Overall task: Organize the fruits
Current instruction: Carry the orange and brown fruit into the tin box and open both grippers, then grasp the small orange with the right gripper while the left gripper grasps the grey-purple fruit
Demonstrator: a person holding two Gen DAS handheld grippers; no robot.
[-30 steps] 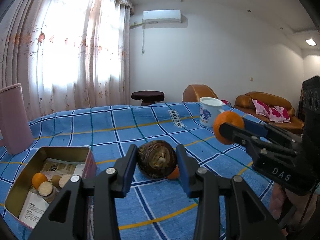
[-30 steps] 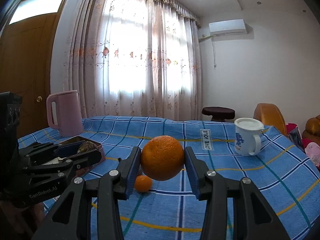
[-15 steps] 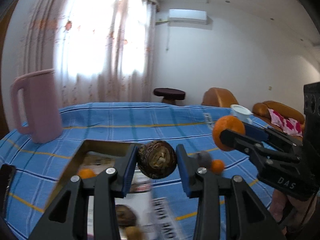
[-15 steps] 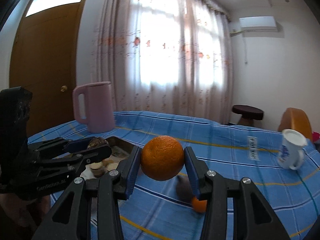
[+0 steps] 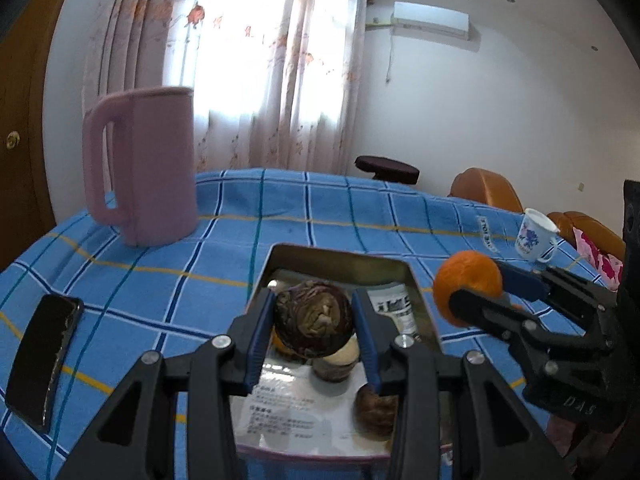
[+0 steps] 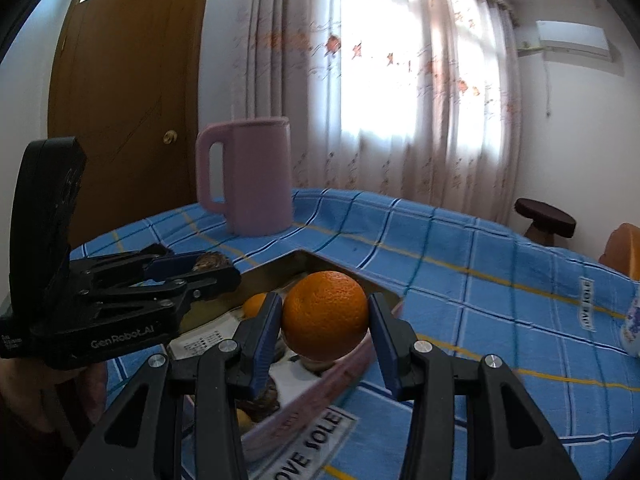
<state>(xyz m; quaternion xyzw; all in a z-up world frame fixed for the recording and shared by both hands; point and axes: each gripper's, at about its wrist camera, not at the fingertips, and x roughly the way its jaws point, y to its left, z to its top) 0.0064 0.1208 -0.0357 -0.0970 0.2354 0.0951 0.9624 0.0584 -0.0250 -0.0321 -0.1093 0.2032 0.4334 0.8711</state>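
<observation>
The left tongs [image 5: 314, 322] are clenched on a dark brown, wrinkled fruit [image 5: 313, 320], holding it in the air above the open metal tin [image 5: 340, 258] that sits on the counter [image 5: 200, 272] covered with a blue checked cloth. The right tongs [image 6: 325, 322] grip an orange [image 6: 325, 315] between their blue pads, and it hangs over the near edge of the same tin; in the left wrist view this orange shows just to the right of the tin, level with its far rim. Inside the tin, on printed paper, lie a small orange fruit [image 6: 256, 305], a pale round piece [image 5: 344, 354] and another brown fruit [image 5: 376, 408]. A pink jug [image 5: 144, 164] stands upright beyond the tin, well apart from it. A black phone [image 5: 42, 360] lies flat on the cloth to the left of the tin. A white mug with a blue pattern [image 5: 534, 240] stands far to the right near the counter's edge
</observation>
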